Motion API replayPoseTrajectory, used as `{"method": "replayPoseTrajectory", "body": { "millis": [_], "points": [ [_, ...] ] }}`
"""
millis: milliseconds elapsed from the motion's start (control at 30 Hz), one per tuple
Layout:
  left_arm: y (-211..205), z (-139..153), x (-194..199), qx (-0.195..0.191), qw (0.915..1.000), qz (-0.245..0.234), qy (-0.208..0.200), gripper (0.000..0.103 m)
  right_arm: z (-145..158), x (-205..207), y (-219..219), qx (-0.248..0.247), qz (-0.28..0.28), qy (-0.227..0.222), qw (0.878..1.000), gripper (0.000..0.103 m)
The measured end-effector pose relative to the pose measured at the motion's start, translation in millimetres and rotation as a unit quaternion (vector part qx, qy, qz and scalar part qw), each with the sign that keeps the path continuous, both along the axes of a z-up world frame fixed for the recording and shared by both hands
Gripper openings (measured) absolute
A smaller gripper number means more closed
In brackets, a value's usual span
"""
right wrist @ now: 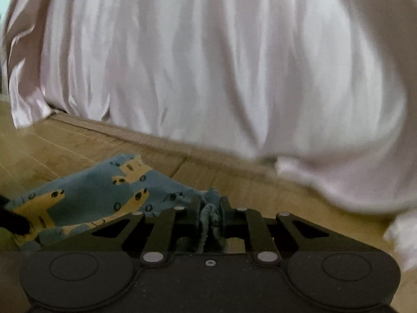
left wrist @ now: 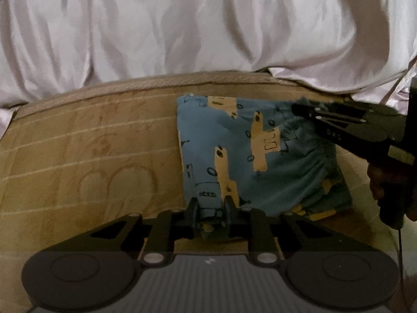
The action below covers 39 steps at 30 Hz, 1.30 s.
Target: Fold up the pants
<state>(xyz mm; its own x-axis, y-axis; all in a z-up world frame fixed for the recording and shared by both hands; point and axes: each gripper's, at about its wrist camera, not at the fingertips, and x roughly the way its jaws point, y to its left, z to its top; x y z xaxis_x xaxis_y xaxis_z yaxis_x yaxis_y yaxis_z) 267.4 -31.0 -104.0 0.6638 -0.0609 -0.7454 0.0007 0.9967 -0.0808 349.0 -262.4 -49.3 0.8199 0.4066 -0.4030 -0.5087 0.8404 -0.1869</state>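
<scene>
At the bottom centre of the left wrist view, the left gripper (left wrist: 211, 210) has its two black fingers closed on the near edge of the pants (left wrist: 250, 151), a small fold of blue cloth pinched between the pads. The pants are blue with yellow shapes and dark outlined drawings; they lie folded into a compact, roughly square bundle on a tan mat (left wrist: 91, 156) marked with pale grid lines and a faint embossed figure, right of the frame's centre. The gathered waistband runs down the bundle's right side. From the right edge of that frame the right gripper (left wrist: 299, 109) reaches in to the bundle's far right corner, held by a hand (left wrist: 383, 185) at the right border. In the right wrist view the right gripper's fingers (right wrist: 194, 208) are clamped on a bunched ridge of the blue cloth at lower centre, while the rest of the pants spreads toward the lower left over the mat. Beyond the mat's far edge, a pale, glossy, pleated curtain (left wrist: 208, 26) fills the upper half of both views.
</scene>
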Motion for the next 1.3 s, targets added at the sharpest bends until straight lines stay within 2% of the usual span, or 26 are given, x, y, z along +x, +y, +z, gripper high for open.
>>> {"method": "replayPoseTrajectory", "body": {
  "millis": [100, 200, 267, 433, 500, 567, 633, 867, 900, 967, 1100, 1300],
  "points": [
    [11.9, -2.1, 8.0, 0.001, 0.9999, 0.002, -0.015, 0.021, 10.4, -1.3, -3.1, -0.017, -0.009, -0.059, 0.998, 0.014],
    [14.9, -4.9, 11.1, 0.005, 0.9995, 0.004, -0.031, 0.021, 12.7, 4.4, -11.0, -0.035, -0.022, -0.093, 0.995, 0.014],
    [11.2, -10.1, 11.4, 0.015, 0.9995, -0.003, -0.029, 0.021, 7.4, 11.2, -14.7, -0.046, -0.029, -0.097, 0.994, 0.014],
    [8.4, -25.2, 6.3, 0.037, 0.9993, -0.004, -0.009, 0.025, -18.7, 27.1, -20.4, -0.095, -0.051, -0.070, 0.992, 0.019],
    [11.6, -25.4, 3.9, 0.037, 0.9993, -0.003, -0.005, 0.030, -19.1, 31.0, -25.2, -0.091, -0.065, -0.061, 0.992, 0.032],
    [17.2, -24.8, 0.7, 0.034, 0.9994, 0.000, 0.003, 0.040, -15.4, 32.8, -29.5, -0.079, -0.077, -0.055, 0.992, 0.052],
    [20.4, -22.4, -1.5, 0.029, 0.9995, 0.002, 0.008, 0.045, -10.7, 30.3, -33.9, -0.069, -0.089, -0.051, 0.992, 0.061],
    [31.2, -7.8, -20.8, 0.009, 0.9997, 0.017, 0.013, 0.081, 9.4, -12.6, -49.2, -0.040, -0.120, -0.066, 0.990, 0.101],
    [31.9, -4.8, -24.3, 0.008, 0.9998, 0.018, 0.009, 0.087, 14.8, -18.2, -50.8, -0.028, -0.128, -0.066, 0.989, 0.102],
    [33.0, 1.8, -30.6, 0.008, 0.9998, 0.020, -0.001, 0.092, 26.8, -28.2, -53.8, 0.000, -0.144, -0.058, 0.988, 0.102],
    [32.1, 16.5, -43.3, 0.017, 0.9995, 0.010, -0.025, 0.099, 42.4, -51.9, -61.3, 0.041, -0.172, -0.045, 0.983, 0.102],
    [32.7, 34.4, -64.2, 0.030, 0.9972, -0.004, -0.069, 0.103, 52.9, -94.2, -66.8, 0.091, -0.208, -0.021, 0.974, 0.102]
  ]
}}
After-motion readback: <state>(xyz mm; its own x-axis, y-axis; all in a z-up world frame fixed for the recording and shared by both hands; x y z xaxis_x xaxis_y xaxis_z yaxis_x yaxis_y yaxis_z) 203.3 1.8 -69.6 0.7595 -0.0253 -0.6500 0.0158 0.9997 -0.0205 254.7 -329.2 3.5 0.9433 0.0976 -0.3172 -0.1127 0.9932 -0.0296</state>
